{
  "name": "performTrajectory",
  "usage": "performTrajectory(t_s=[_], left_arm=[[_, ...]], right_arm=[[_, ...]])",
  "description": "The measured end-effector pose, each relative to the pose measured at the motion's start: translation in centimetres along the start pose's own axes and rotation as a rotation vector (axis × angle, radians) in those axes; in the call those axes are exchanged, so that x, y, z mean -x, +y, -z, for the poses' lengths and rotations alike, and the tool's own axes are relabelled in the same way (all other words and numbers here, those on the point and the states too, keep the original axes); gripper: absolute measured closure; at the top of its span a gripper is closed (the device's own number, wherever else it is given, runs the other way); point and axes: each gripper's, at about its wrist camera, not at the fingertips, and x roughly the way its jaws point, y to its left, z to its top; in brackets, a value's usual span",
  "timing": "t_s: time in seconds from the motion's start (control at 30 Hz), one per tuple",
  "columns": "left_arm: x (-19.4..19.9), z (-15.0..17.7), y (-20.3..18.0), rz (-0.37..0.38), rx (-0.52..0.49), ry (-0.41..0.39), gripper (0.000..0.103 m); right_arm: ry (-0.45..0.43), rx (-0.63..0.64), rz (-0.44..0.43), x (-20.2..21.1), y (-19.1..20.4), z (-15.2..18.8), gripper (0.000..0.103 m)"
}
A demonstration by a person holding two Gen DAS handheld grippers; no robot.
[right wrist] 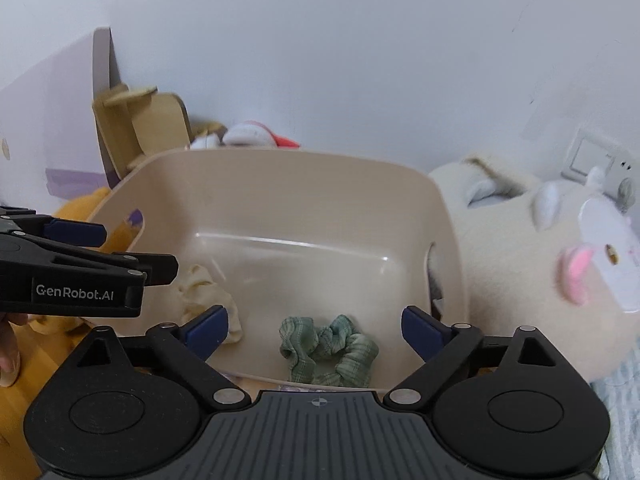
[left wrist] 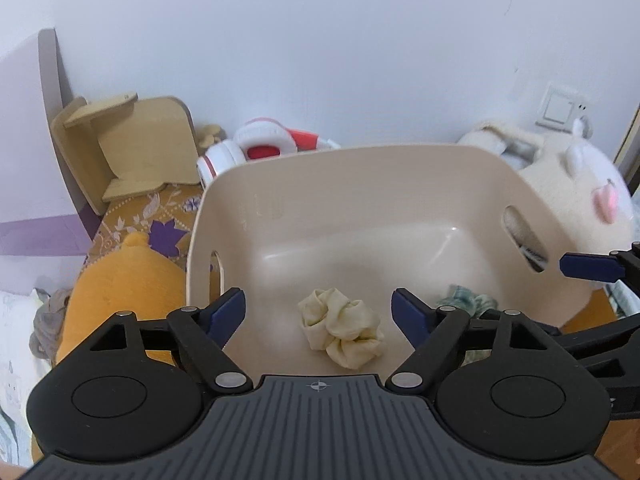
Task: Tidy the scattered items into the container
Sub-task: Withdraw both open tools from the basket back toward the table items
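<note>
An orange plush toy (left wrist: 120, 280) is lying at the near left, on a brown bedspread (left wrist: 168, 216) patterned with purple and white flowers. A wooden stand (left wrist: 136, 144) is leaning in the far left corner, against a purple board (left wrist: 28, 120). Just to its right, red and white headphones (left wrist: 260, 146) are resting at the foot of the white wall (left wrist: 320, 40). A cream plush animal (right wrist: 540, 264) with a pink ear (slightly blurred) is sitting at the right, below a wall switch (left wrist: 562, 110). A grey cloth (left wrist: 48, 320) is bunching at the near left edge.
</note>
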Motion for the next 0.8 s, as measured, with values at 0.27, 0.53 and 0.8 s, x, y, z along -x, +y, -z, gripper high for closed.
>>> performTrajectory(t_s=[0.27, 0.53, 0.8], left_arm=[[3.6, 1.2, -0.3, 0.008, -0.02, -0.06, 0.02], [7.8, 3.9, 0.1, 0.018, -0.021, -0.131, 0.02], [11.3, 7.2, 1.0, 0.008, 0.003, -0.202, 0.019]], right_arm=[[-0.091, -0.045, 0.012, 3.9, -0.9, 0.2, 0.0], [-0.163, -0.089, 0.022, 7.9, -2.0, 2.8, 0.0], [-0.216, -0.044, 0.078, 11.3, -1.5, 6.1, 0.0]])
